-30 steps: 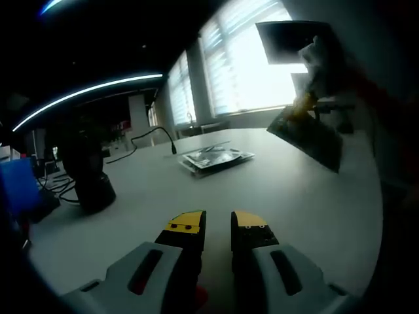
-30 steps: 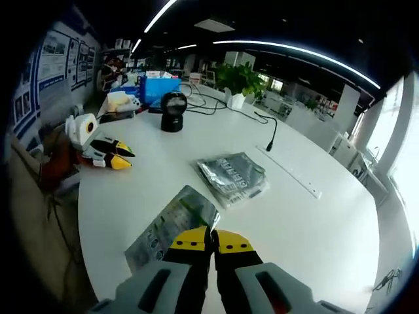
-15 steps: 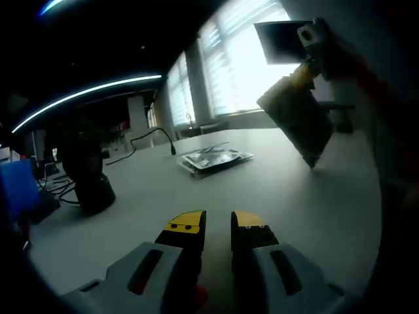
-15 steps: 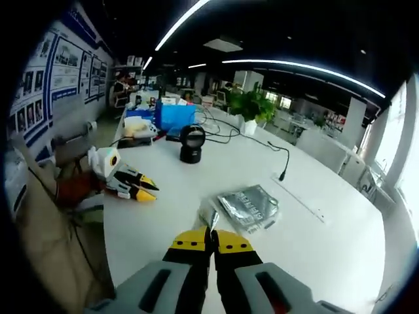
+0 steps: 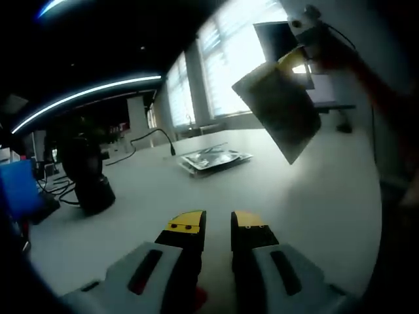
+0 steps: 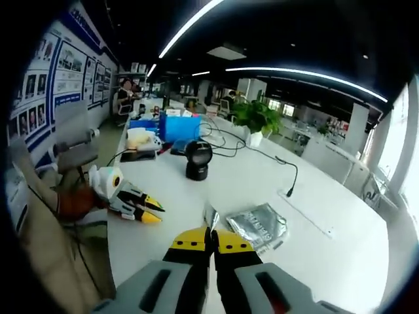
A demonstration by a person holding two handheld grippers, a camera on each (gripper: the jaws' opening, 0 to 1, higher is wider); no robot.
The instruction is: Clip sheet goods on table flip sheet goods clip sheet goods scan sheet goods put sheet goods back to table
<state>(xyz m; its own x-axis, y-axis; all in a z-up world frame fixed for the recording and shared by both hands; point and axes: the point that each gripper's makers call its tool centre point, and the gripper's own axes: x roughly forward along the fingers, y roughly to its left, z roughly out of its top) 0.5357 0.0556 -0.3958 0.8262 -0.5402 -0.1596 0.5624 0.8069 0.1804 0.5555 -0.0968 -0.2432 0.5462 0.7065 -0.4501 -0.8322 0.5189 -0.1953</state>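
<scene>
the right tool [image 6: 212,233] has its yellow-tipped jaws clenched on the sheet pack [image 5: 278,112], whose thin edge pokes up just past the jaw tips in the right gripper view. in the left gripper view that same pack hangs in the air, tilted, high and to the right of the left tool [image 5: 217,222], held from its upper corner by the right tool against the bright window. it is well clear of the white table [image 5: 308,196].

the left tool rests low over the table with its jaws released, a narrow gap between the two yellow tips and nothing in it. in the right gripper view it lies to the left of the right tool, gripped by a hand [image 6: 75,202].

ahead of the left tool, a stack of sheet packs [image 5: 215,159] lies flat on the table; in the right gripper view it sits just beyond and right of the right tool's tips. a black scanner [image 6: 197,159] stands further out on the table, left of the stack, with a blue box [image 6: 181,126] and a potted plant [image 6: 256,120] behind it.
</scene>
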